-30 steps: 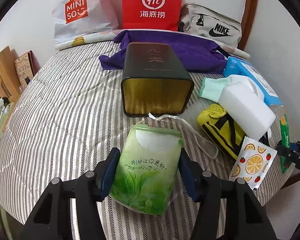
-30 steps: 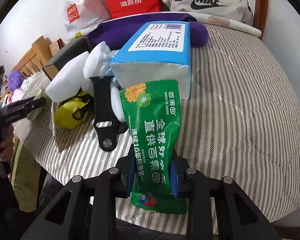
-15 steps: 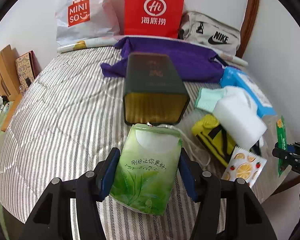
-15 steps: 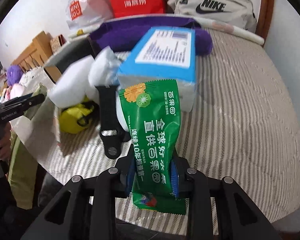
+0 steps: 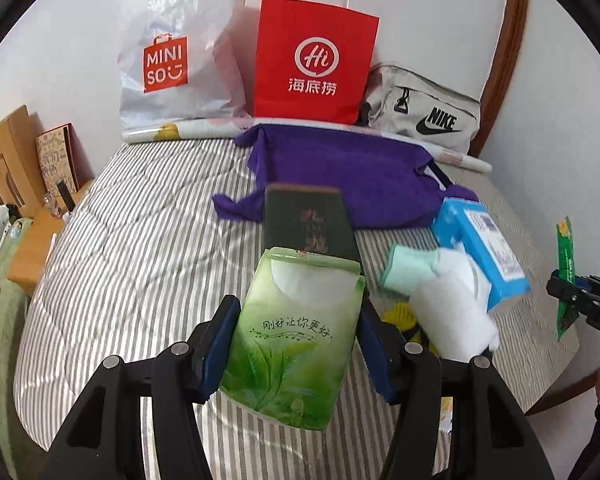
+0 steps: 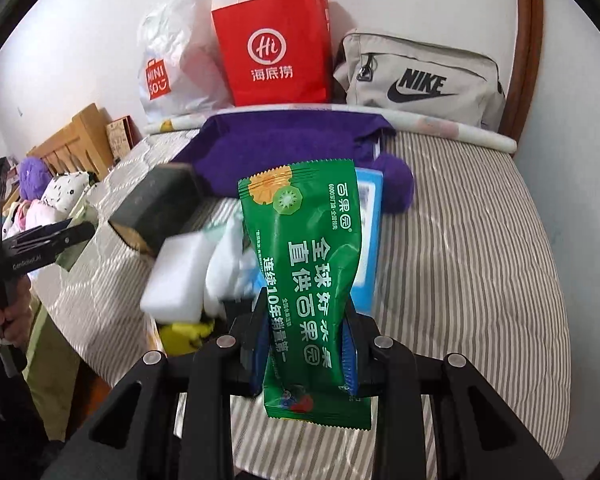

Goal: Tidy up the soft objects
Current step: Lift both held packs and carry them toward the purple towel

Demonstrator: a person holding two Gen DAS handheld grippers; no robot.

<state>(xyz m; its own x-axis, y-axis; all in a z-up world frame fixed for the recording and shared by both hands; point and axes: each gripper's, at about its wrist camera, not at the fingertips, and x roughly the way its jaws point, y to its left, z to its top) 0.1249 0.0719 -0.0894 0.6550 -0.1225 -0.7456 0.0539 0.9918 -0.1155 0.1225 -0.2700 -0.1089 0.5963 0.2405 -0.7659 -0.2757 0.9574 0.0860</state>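
Note:
My left gripper is shut on a light green tissue pack and holds it above the striped bed, in front of the dark box. My right gripper is shut on a dark green snack packet, held upright over the bed's right side; it also shows in the left wrist view. A blue tissue box, a white sponge, a mint cloth, a yellow pouch and a purple cloth lie on the bed.
A Miniso bag, a red paper bag and a grey Nike bag stand against the wall at the bed's head. Wooden furniture stands left of the bed. The wall is close on the right.
Both grippers have lifted with their loads. The tissue pack now hides the front of the dark box, and the snack packet is off the bed and raised above the blue box.

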